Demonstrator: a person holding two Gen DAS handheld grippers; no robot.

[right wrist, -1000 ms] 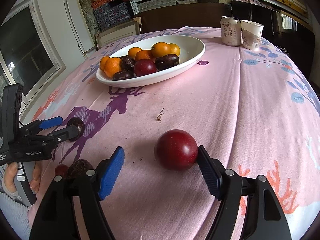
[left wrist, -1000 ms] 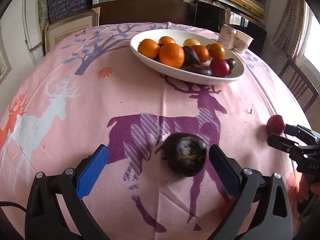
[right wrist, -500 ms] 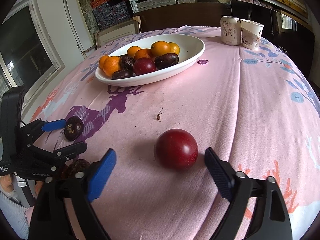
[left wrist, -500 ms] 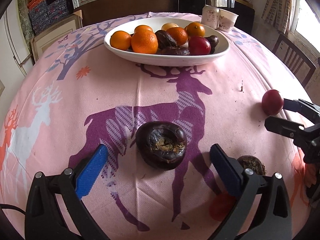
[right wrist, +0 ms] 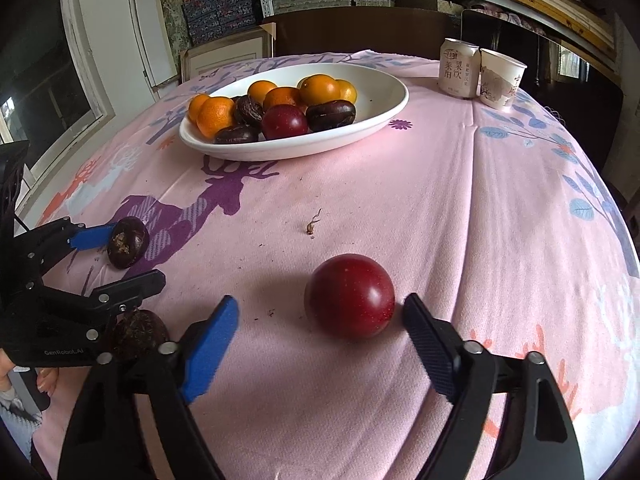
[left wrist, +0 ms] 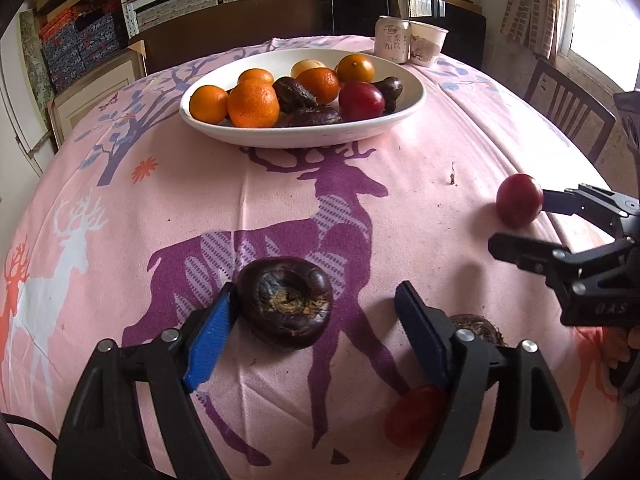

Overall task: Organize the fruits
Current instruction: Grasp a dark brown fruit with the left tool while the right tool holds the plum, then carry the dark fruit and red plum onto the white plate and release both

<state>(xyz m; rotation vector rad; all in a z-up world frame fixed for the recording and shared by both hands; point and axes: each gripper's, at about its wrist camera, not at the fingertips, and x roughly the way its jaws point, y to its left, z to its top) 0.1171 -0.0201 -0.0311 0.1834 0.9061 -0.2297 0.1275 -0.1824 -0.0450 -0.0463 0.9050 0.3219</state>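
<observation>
Dark wrinkled fruit (left wrist: 286, 302) touches the spread left hand-held gripper (left wrist: 316, 322)'s left pad; right hand-held gripper (right wrist: 320, 326), likewise released, brackets the red plum (right wrist: 350, 296).

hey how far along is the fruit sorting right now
Mostly done: oranges, dark fruits and a red one already sit in the white bowl. In hand: nothing gripped; the open left gripper straddles a dark fruit, the open right gripper a red fruit. Left: those two, plus another dark fruit on the cloth.
</observation>
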